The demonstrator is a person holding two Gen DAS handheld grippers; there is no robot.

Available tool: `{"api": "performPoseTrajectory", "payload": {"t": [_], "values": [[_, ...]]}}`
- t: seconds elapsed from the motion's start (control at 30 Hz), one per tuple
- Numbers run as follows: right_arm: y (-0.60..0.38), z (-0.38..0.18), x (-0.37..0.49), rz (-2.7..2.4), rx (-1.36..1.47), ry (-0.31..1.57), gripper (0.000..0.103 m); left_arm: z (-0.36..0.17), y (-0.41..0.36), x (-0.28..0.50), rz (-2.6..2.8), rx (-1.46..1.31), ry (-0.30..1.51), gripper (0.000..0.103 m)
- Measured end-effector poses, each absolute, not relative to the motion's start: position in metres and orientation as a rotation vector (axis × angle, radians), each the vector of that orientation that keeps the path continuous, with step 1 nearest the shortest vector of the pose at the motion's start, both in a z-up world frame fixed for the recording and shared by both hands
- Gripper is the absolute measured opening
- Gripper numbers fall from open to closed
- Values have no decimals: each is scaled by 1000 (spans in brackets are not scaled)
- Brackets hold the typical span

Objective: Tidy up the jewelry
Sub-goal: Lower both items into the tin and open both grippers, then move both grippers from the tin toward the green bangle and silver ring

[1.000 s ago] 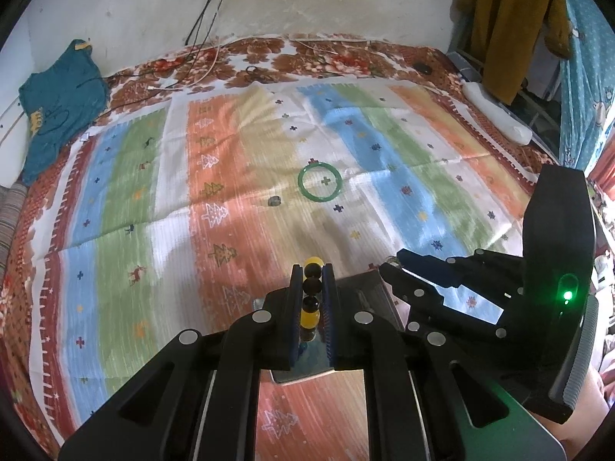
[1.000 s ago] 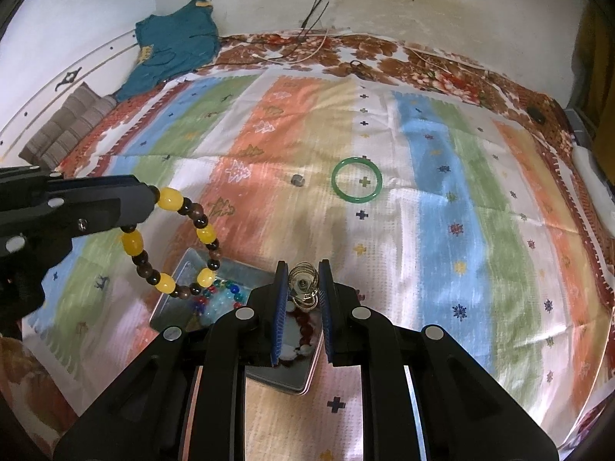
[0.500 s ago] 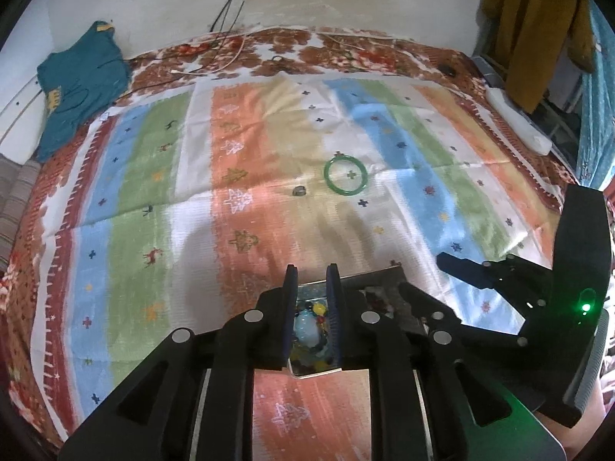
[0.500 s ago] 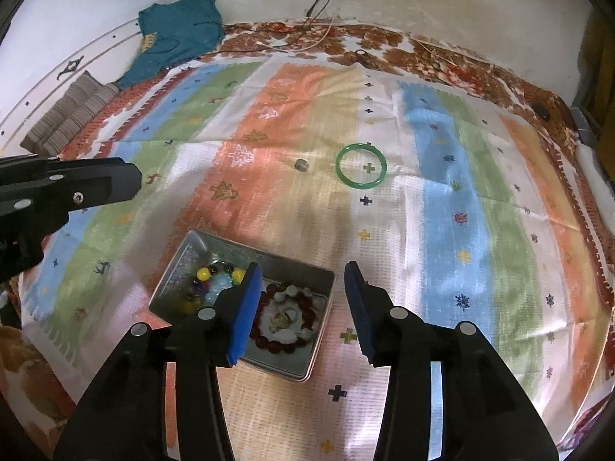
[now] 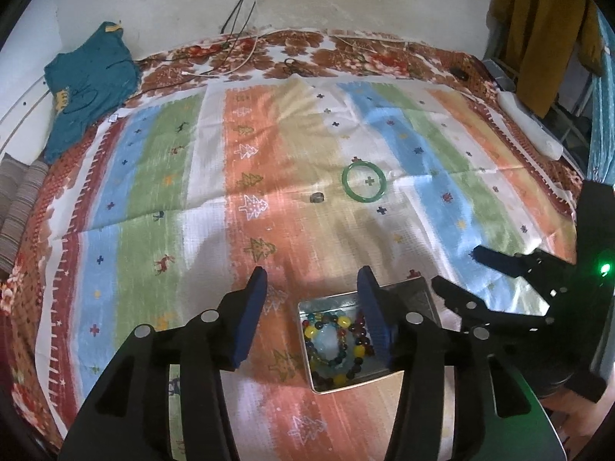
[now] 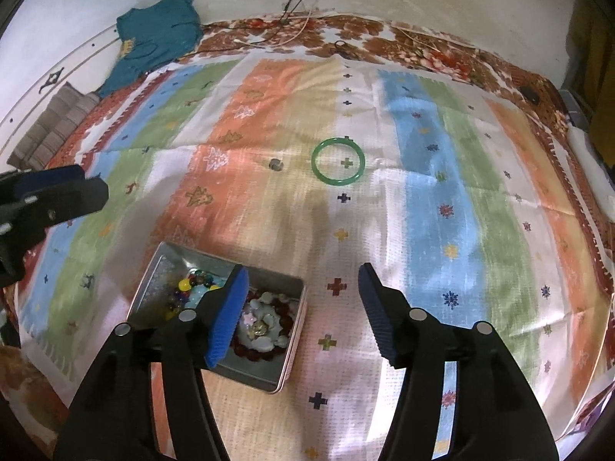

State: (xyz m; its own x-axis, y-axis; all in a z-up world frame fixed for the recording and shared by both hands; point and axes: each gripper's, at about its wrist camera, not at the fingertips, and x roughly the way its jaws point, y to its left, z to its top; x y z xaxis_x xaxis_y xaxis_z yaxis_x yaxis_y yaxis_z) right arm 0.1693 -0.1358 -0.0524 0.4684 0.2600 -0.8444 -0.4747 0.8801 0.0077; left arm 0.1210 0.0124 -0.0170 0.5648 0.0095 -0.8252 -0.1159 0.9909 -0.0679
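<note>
Metal tin, left wrist view: the open tin [image 5: 423,292] lies on the striped cloth [image 5: 269,153], its right part hidden behind the right finger of the left gripper [image 5: 311,280].
Beads, left wrist view: a yellow and dark bracelet [image 5: 338,345] coils inside with other beads; single strands are hard to separate.
Left gripper: jaws have just been opening and now stand wide, with only cloth and the tin's corner showing between them.
Right gripper, left wrist view: the right gripper [image 5: 457,272] enters from the right edge, its body partly cut off, fingers spread.
Loose pieces: a green bangle [image 5: 364,183] lies flat well beyond the tin; a small dark ring [image 5: 316,197] sits just left of it, too small to make out.
Tin, right wrist view: the tin [image 6: 292,345] is partly covered by the left finger of the right gripper [image 6: 303,280].
Contents: a reddish bracelet [image 6: 284,322] around pale pieces; mixed beads [image 6: 184,288] in the other half, blurred.
Right gripper: jaws have just been opening, now wide and holding nothing.
Far edge: bangle [image 6: 338,164] and ring [image 6: 275,164] apart on the cloth [image 6: 442,192]; the left gripper [image 6: 50,196] is cut off at the left edge.
</note>
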Motion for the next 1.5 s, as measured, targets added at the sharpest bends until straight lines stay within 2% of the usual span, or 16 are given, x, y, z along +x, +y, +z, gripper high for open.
{"api": "performPoseTrajectory", "payload": {"t": [0.27,0.37,0.9,1.5], "values": [[-145,-53,188,409,-215,991,67,-25,18,131,94,-101,977,61],[-150,-56,198,382,-206,1000,72,-27,17,134,94,-87,972,63],[-155,-68,242,332,-173,1033,77,-47,3,164,88,72,951,76],[-144,-98,291,298,-180,1079,77,-82,6,216,2,121,1003,76]]}}
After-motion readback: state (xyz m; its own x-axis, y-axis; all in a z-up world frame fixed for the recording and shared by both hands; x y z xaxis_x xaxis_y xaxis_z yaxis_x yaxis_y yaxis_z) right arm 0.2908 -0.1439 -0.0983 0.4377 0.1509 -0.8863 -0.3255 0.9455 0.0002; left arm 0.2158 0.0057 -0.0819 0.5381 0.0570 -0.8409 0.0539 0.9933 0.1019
